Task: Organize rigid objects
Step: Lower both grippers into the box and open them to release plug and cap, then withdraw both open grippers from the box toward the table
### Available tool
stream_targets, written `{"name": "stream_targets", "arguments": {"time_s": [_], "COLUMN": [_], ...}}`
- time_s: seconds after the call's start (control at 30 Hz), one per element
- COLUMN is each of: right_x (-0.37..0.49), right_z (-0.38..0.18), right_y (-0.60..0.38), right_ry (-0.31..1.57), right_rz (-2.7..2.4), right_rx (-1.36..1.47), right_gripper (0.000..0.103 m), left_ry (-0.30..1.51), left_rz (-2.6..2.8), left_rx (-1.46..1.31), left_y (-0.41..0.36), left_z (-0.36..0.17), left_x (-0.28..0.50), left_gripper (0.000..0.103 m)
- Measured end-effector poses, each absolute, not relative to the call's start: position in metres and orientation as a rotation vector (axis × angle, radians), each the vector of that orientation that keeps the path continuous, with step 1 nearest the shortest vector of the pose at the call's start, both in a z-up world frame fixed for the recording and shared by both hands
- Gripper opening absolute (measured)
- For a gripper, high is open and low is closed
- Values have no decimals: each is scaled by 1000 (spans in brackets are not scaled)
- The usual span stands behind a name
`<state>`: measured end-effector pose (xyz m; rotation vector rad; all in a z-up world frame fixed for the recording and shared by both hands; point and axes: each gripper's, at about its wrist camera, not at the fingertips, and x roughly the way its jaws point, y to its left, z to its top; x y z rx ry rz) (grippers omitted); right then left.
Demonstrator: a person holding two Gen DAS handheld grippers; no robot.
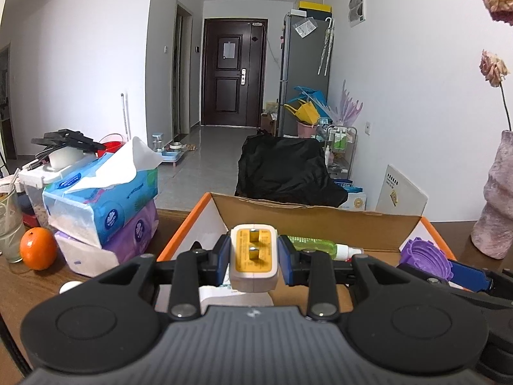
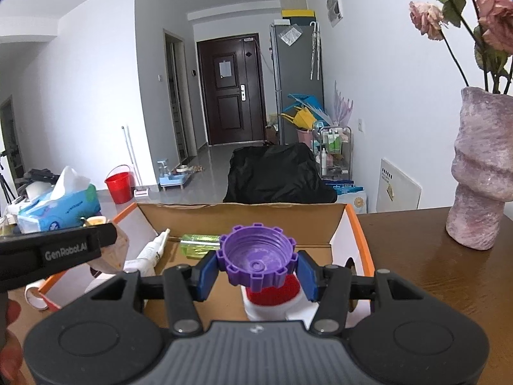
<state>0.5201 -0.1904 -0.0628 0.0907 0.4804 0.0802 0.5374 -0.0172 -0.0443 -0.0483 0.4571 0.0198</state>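
A brown wooden table (image 2: pixel 426 276) faces a hallway ending in a dark door (image 1: pixel 233 72). On its left an orange (image 1: pixel 37 248) sits beside stacked tissue packs (image 1: pixel 105 205). The left gripper (image 1: pixel 255 253) pinches a white plug (image 1: pixel 254 258) over the open box (image 1: pixel 205 215). The right gripper (image 2: pixel 256 269) clamps a purple cap (image 2: pixel 256 256) above the box. A pink vase (image 2: pixel 481 173) stands far right.

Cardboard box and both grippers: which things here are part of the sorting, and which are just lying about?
Part of the job:
- left gripper, shut on plug adapter
- right gripper, shut on purple cap
- cardboard box
- green bottle
- white tube

Lying about:
- tissue packs
- orange
- pink vase
- tape roll
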Motion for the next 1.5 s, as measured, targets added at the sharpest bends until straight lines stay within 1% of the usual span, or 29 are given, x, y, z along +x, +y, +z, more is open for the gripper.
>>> {"name": "stream_targets", "arguments": {"time_s": [0.27, 0.67, 0.7, 0.73, 0.77, 0.8, 0.83, 0.87, 0.9, 0.93, 1.0, 1.1, 1.5], "right_x": [535, 540, 539, 538, 538, 537, 535, 534, 533, 533, 533, 533, 530], "right_z": [-65, -67, -66, -66, -65, -65, -64, -63, -63, -62, -62, -63, -65], "right_y": [-183, -180, -181, -181, -182, -182, -183, -183, -184, -185, -189, -194, -193], "right_ry": [491, 512, 507, 510, 511, 507, 504, 500, 503, 507, 513, 525, 521], "right_rz": [73, 70, 67, 67, 67, 62, 55, 50, 49, 48, 44, 44, 52], "right_rx": [72, 54, 51, 48, 50, 51, 46, 40, 39, 42, 57, 71, 67], "right_gripper": [52, 52, 55, 64, 70, 82, 89, 91, 95, 100, 103, 103, 103], "left_ry": [473, 495, 490, 491, 493, 494, 488, 479, 476, 477, 477, 502, 505], "left_rz": [33, 33, 33, 30, 32, 42, 53, 62, 68, 70, 68, 69, 76], "left_rx": [-42, -26, -23, -17, -10, -4, -1, 2, 5, 6, -2, -12, -2], "left_y": [-14, -11, -11, -10, -9, -8, -7, -5, -3, -1, 6, 14, 21], "left_z": [-49, -50, -49, -48, -48, -48, -47, -46, -46, -45, -44, -44, -45], "left_x": [555, 561, 560, 559, 558, 558, 557, 555, 555, 554, 552, 555, 553], "left_gripper": [32, 33, 35, 43, 59, 69, 84, 92, 96, 103, 103, 103, 103]}}
